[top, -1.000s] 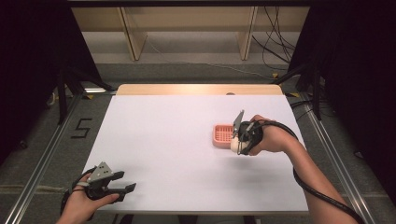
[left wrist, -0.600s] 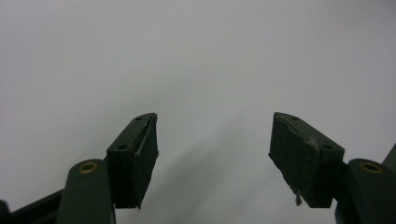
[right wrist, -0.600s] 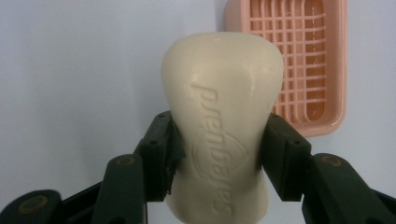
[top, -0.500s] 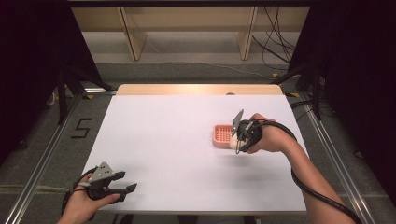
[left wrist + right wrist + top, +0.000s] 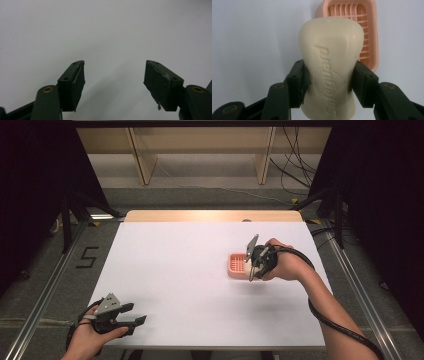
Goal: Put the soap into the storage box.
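Note:
A cream bar of soap (image 5: 332,67) with embossed lettering sits clamped between the jaws of my right gripper (image 5: 329,80). Behind it on the white table lies a pink slatted soap dish (image 5: 362,27). In the high view the right gripper (image 5: 254,270) hovers at the dish's (image 5: 236,264) right edge, pointing down, and the soap is mostly hidden by the gripper. My left gripper (image 5: 136,321) rests near the table's front left corner, jaws wide apart with nothing between them. Its own view gives the open left gripper (image 5: 113,75) over bare table.
The white table (image 5: 190,270) has a wooden strip along its far edge. Metal frame rails run down both sides. Cables trail on the floor at the back right, and a cable runs from the right gripper along the forearm.
The right gripper has shifted slightly over the soap dish with the soap still in it. The left gripper has barely moved.

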`<control>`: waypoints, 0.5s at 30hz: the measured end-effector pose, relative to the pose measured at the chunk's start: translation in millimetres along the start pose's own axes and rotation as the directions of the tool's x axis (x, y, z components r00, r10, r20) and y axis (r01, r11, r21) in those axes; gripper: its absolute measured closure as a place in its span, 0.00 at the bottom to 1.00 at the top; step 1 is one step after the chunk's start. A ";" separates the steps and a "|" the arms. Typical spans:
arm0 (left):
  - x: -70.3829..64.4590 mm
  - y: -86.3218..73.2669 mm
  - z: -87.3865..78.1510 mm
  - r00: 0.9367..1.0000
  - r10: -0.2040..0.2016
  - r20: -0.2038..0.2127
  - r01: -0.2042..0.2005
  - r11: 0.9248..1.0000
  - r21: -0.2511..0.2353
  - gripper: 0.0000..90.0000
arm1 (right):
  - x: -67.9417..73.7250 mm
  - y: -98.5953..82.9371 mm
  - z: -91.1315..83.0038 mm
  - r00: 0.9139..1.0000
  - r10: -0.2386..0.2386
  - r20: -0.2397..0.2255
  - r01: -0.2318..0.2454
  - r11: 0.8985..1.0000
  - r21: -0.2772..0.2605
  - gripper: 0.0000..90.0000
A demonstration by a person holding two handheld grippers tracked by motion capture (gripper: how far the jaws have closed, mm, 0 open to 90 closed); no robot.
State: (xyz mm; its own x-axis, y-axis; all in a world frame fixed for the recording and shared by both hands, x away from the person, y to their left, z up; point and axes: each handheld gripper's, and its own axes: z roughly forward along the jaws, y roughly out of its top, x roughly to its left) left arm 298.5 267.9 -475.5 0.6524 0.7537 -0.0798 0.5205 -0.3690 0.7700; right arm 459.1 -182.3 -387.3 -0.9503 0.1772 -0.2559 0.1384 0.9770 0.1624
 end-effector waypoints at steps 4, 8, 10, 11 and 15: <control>-1.1 -0.5 1.1 1.000 -0.021 0.000 0.021 1.000 -0.017 0.36 | -3.6 0.6 3.5 1.000 -0.027 0.009 0.027 1.000 -0.005 0.56; -1.1 -0.8 1.0 1.000 -0.024 -0.009 0.024 1.000 -0.012 0.36 | -1.9 2.0 6.6 1.000 0.021 0.004 -0.021 1.000 0.015 0.56; -0.9 -0.8 0.8 1.000 -0.024 -0.005 0.024 1.000 -0.007 0.36 | -0.8 2.9 6.4 0.999 0.049 0.013 -0.050 0.999 0.022 0.56; -0.1 -0.1 -0.4 1.000 -0.004 0.002 0.004 1.000 0.003 0.36 | -1.3 3.8 6.5 0.999 0.050 0.010 -0.050 0.999 0.019 0.56; 0.4 -0.2 0.1 1.000 0.013 -0.002 -0.013 1.000 -0.008 0.36 | -4.1 6.2 7.6 1.000 0.010 0.019 -0.010 1.000 0.000 0.56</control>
State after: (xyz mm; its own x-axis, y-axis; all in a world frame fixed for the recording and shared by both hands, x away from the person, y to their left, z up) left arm 298.7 268.3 -475.7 0.6580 0.7499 -0.0689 0.5079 -0.3743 0.7759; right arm 466.0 -176.0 -392.5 -0.9435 0.1892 -0.2719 0.1479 0.9751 0.1650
